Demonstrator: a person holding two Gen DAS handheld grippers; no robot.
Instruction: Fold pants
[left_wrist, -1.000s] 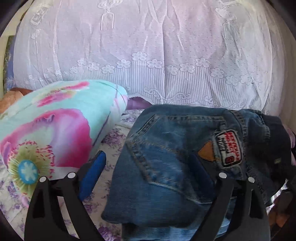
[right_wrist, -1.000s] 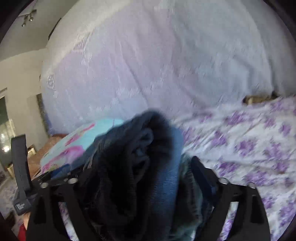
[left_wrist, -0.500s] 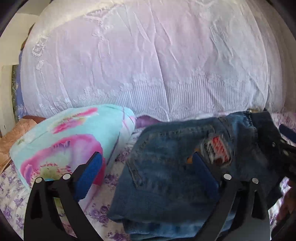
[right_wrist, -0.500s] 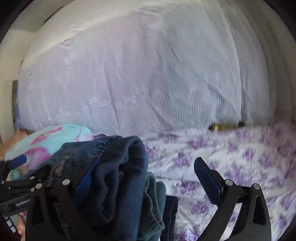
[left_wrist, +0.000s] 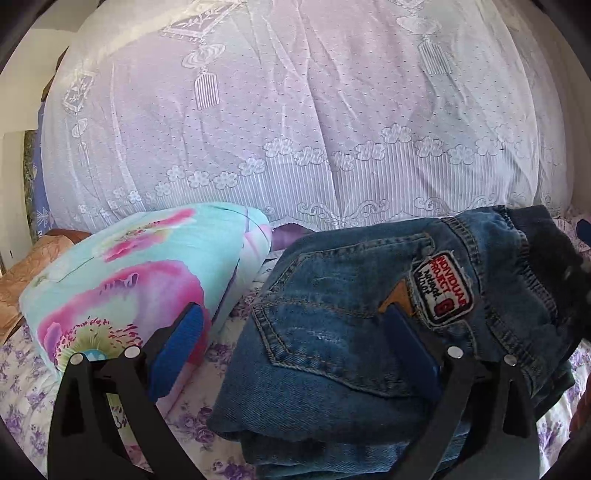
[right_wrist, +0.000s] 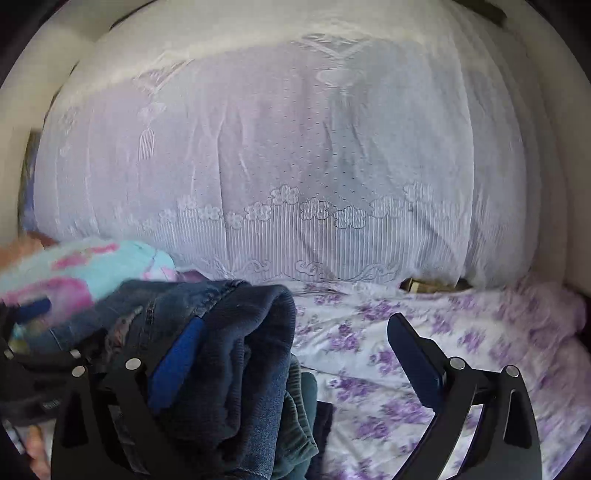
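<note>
The folded blue jeans (left_wrist: 332, 332) lie on the bed, back pocket and a red-and-white patch (left_wrist: 443, 288) facing up. My left gripper (left_wrist: 291, 350) stands open. Its right finger reaches over the denim and its left finger hangs beside the fold, over the sheet. In the right wrist view the jeans (right_wrist: 240, 369) show their dark ribbed waistband, lying on top of other dark folded clothes. My right gripper (right_wrist: 295, 354) is open too. Its left finger sits over the waistband and its right finger is above bare sheet.
A turquoise and pink flowered pillow (left_wrist: 129, 277) lies just left of the jeans. A tall mound under white lace cloth (left_wrist: 295, 129) closes off the back. The purple-flowered sheet (right_wrist: 424, 332) stretches to the right. A hand (right_wrist: 33, 454) shows at the lower left.
My right gripper let go of the bunched jeans and swung to the right, so sheet now shows between its fingers. The left gripper spread slightly and its view tipped upward.
</note>
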